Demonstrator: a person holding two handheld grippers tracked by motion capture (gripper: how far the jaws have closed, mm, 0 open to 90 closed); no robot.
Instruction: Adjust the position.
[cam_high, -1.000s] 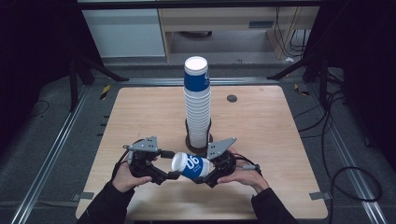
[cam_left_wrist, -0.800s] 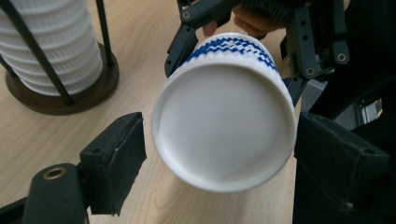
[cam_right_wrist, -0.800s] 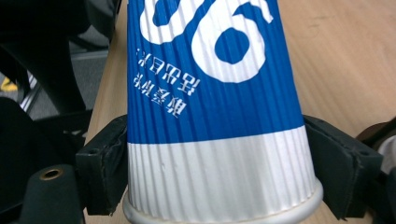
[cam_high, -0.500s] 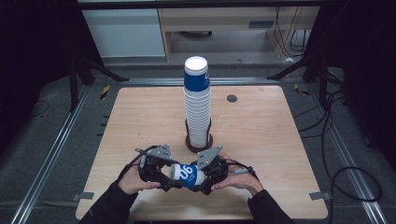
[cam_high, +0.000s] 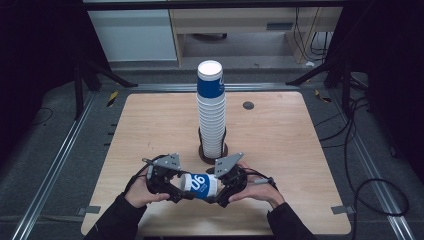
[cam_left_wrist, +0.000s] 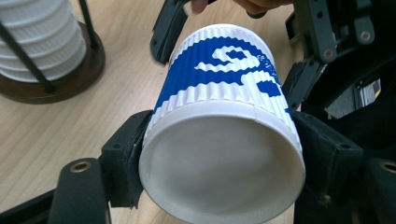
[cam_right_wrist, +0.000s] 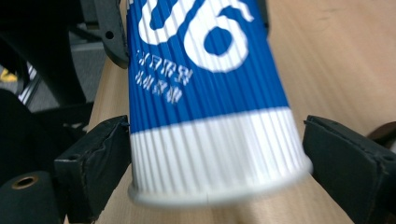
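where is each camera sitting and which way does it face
High view: fixed above the person's side, looking forward and down on the table; both hands and forearms show, the left gripper and right gripper meeting at the cup.
Left gripper view: rides the left gripper, looking along its fingers, which clamp the cup's closed base.
Right gripper view: rides the right gripper, whose fingers have just been opening around the cup's rim.
Shared: the cup; high and left gripper views share the cup stack.
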